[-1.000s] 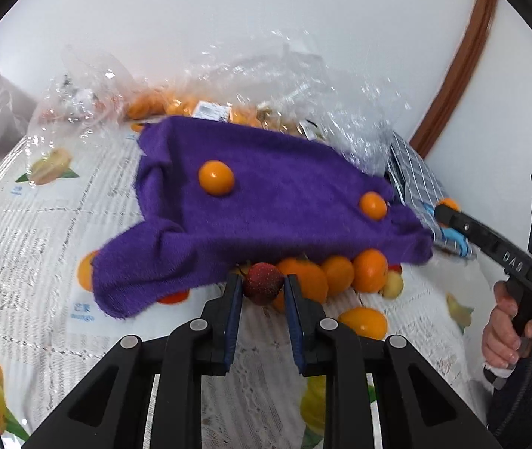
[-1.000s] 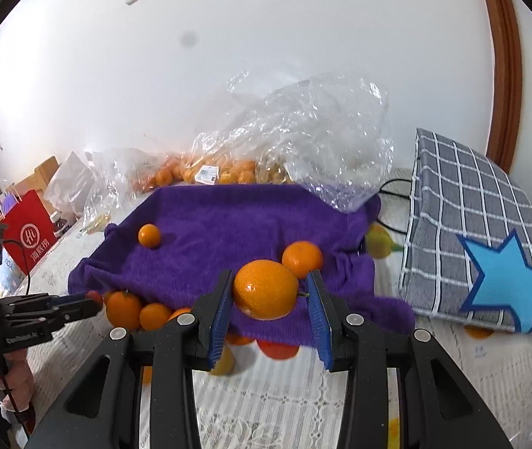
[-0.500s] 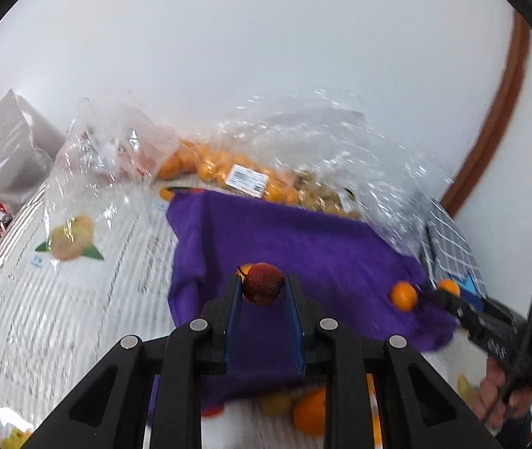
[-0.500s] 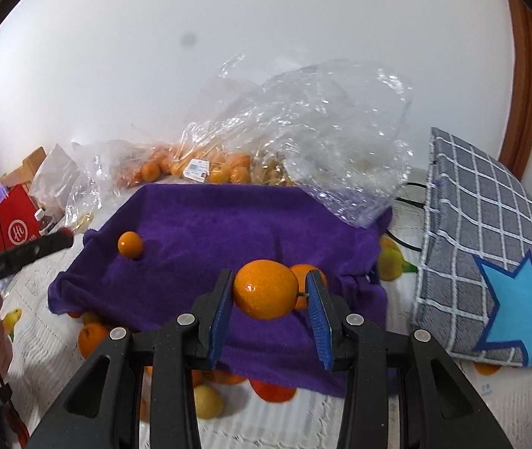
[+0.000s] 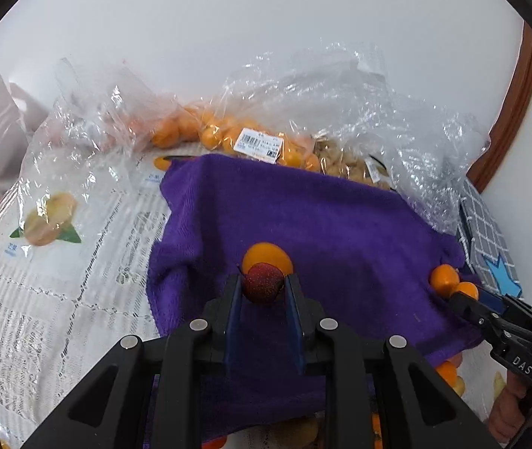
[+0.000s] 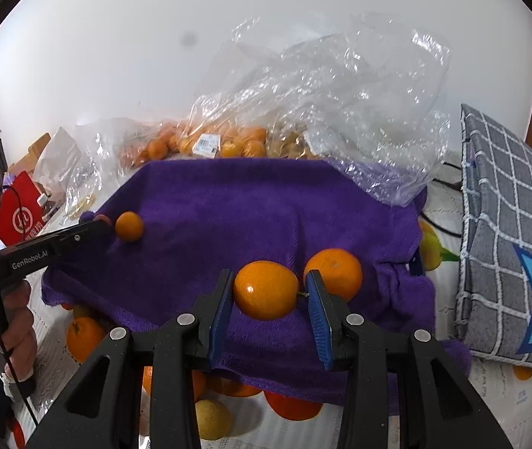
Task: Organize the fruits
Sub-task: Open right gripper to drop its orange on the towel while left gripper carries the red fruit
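A purple towel (image 5: pixel 303 217) (image 6: pixel 251 202) lies spread on the table. My left gripper (image 5: pixel 263 287) is shut on a dark red bayberry (image 5: pixel 263 286) and holds it over the towel's left part, just before a small orange (image 5: pixel 266 256) lying there. My right gripper (image 6: pixel 267 290) is shut on an orange (image 6: pixel 266 290) above the towel's right part, beside another orange (image 6: pixel 335 271). The left gripper (image 6: pixel 95 226) also shows in the right wrist view next to the small orange (image 6: pixel 129 226).
Clear plastic bags with oranges (image 5: pixel 228 134) (image 6: pixel 209 144) lie behind the towel. A grey checked bag (image 6: pixel 509 232) stands at the right. Loose oranges and pale yellow fruits (image 6: pixel 86 336) lie at the towel's near edge. A red bag (image 6: pixel 19 217) is far left.
Both grippers have moved forward over the towel with their fruits. The left one rose from the table's fruit pile and now hovers by the small orange.
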